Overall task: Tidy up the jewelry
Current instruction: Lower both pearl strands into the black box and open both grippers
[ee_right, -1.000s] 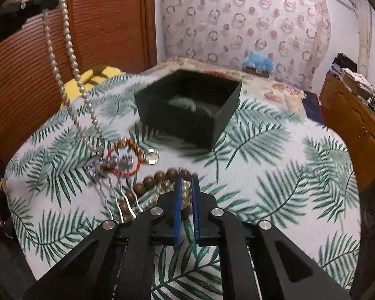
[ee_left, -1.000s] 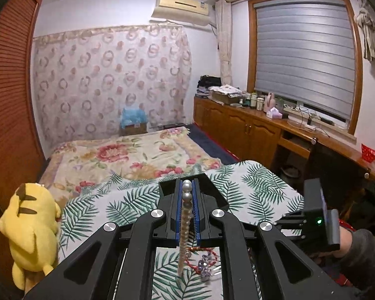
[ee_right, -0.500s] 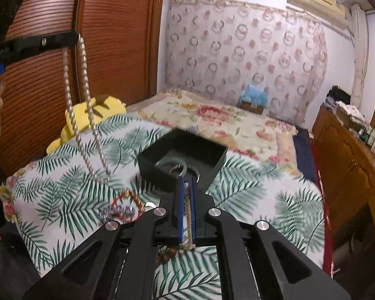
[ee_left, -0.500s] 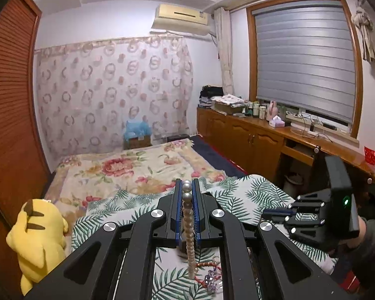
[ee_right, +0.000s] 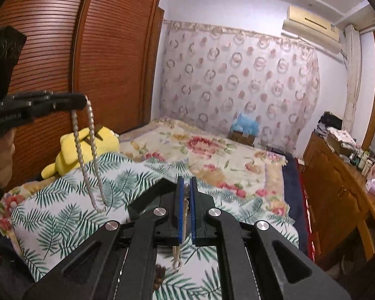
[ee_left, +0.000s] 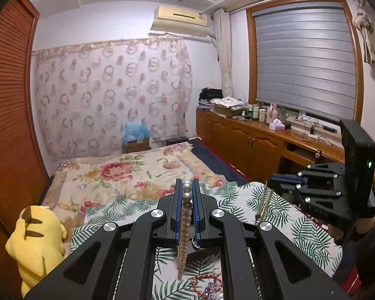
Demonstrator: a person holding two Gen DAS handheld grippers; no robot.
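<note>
Left wrist view, lower centre: left gripper (ee_left: 187,187) is clamped on the pearl necklace (ee_left: 183,237), whose doubled strand hangs straight down w/ its low end just clear of the leaf-print cloth (ee_left: 275,215). Below it at the bottom edge lies a red bead bracelet (ee_left: 202,281) beside something purple and sparkly.

Centre-right of that frame: right gripper (ee_left: 271,180) is pinched on a thinner bead strand (ee_left: 263,203) that dangles from its tip. In the right wrist view, lower centre, that strand runs btwn the blue pads (ee_right: 179,210), w/ dark wooden beads (ee_right: 160,276) lower down.

Judgement: both pieces look lifted for sorting. Best to keep the two strands well apart so they don't tangle, and lower slowly into the black box (ee_right: 147,200), mostly hidden behind the right gripper.

Room: open air above the cloth. Cloth drops off at the right; yellow plush toy (ee_left: 35,242) sits at the left edge.
</note>
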